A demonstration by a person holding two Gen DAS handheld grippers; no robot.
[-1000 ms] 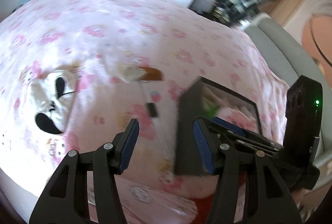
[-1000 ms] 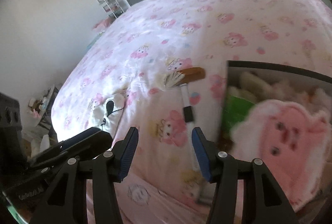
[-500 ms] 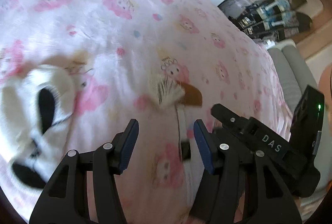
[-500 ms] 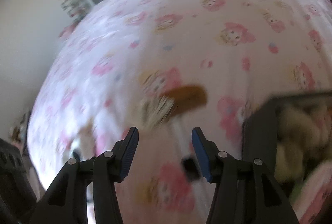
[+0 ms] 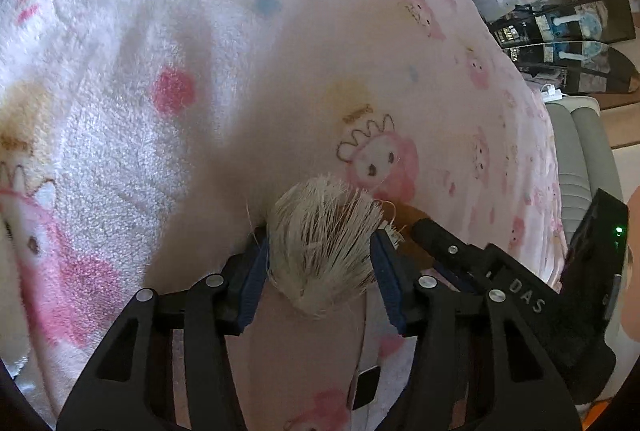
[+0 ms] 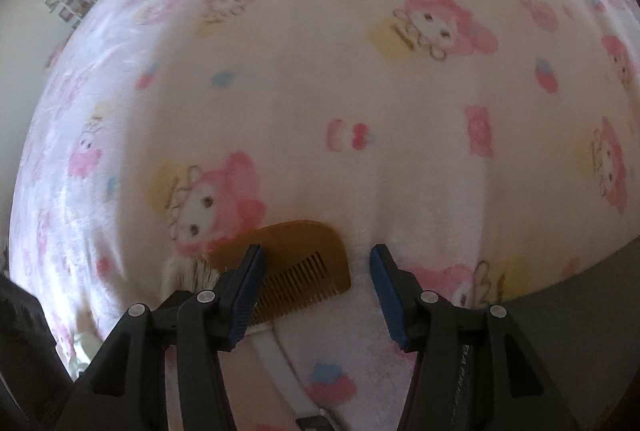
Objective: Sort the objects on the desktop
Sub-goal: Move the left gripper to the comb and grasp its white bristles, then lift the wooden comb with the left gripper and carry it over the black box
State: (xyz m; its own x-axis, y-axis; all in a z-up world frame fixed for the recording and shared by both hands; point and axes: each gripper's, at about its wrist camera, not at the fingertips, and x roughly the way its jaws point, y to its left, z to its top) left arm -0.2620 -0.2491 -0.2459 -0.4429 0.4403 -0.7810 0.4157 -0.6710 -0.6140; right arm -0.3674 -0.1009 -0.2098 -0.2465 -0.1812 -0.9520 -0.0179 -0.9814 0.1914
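On pink blanket [image 5: 280,51] | left gripper [image 5: 320,263] spread around brush [image 5: 324,247] | right gripper [image 6: 316,271] spread over comb [image 6: 296,263]

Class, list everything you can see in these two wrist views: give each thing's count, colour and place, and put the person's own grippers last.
Bristle tuft: one, cream, between the left gripper's open fingers.
Comb: one, brown wood, on the blanket, between the right gripper's fingers.
Marker: one, white with black band, below the comb.
Blanket: one, pink cartoon print, under everything.
Left gripper: one, black with blue pads, open.
Right gripper: one, black with blue pads, open.
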